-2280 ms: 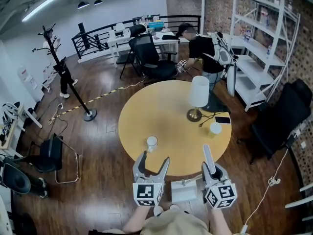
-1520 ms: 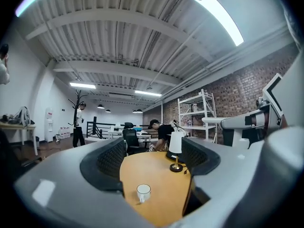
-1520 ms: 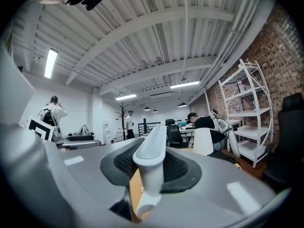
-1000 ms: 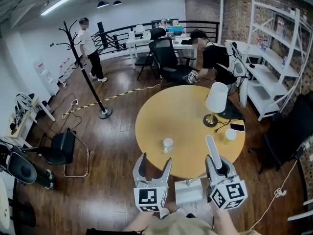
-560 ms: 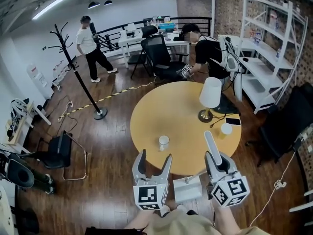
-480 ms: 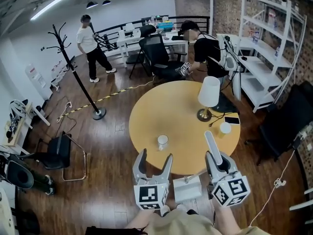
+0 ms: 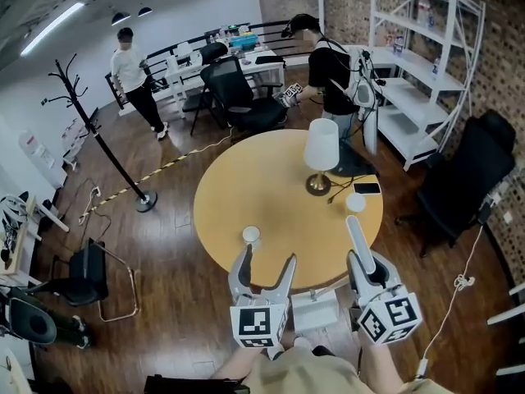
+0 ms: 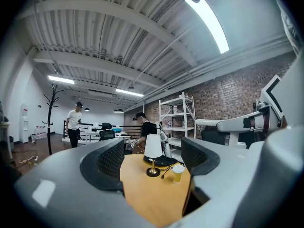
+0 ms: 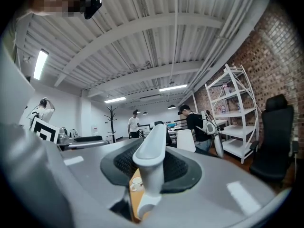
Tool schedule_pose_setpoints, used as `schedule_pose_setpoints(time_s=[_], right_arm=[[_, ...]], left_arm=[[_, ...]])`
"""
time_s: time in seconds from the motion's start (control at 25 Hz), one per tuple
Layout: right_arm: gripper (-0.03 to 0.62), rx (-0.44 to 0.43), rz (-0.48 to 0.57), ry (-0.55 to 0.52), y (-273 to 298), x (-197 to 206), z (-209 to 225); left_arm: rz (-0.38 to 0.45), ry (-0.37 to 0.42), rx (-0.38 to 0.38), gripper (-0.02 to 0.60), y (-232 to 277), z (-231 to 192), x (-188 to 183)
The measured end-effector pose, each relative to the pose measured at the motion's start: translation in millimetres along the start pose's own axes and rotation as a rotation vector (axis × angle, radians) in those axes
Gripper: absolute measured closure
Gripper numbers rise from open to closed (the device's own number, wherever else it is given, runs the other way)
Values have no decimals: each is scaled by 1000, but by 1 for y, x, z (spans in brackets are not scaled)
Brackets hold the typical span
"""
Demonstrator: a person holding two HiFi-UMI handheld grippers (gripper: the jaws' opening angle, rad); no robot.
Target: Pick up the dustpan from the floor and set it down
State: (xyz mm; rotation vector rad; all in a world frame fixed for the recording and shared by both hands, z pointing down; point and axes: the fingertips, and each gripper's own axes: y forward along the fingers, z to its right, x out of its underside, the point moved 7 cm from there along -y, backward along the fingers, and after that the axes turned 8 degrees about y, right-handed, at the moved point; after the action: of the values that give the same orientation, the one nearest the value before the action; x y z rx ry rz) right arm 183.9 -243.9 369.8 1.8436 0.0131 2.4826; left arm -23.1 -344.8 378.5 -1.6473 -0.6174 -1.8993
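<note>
Squeezing the dustpan handle [image 9: 151, 148] with the right gripper [image 9: 150, 177], nothing in the open left gripper [image 8: 153, 161]. Just swung sideways, table [image 7: 271, 189] ahead of the jaws. Lifted, not set down yet.

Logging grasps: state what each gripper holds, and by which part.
The right gripper is shut on the white dustpan handle, whose end juts forward past the jaws. The left gripper is open and holds nothing.
</note>
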Motion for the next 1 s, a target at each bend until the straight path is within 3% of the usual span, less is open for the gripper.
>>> schedule_pose_setpoints(time_s=[0.56,1.0], right_arm=[[480,256,23,-2,-68,8,80],[479,334,-102,13,-96,98,160]], left_arm=[[1,-15,302,227,60,102,9],[-20,-40,514,229,101,165,74]])
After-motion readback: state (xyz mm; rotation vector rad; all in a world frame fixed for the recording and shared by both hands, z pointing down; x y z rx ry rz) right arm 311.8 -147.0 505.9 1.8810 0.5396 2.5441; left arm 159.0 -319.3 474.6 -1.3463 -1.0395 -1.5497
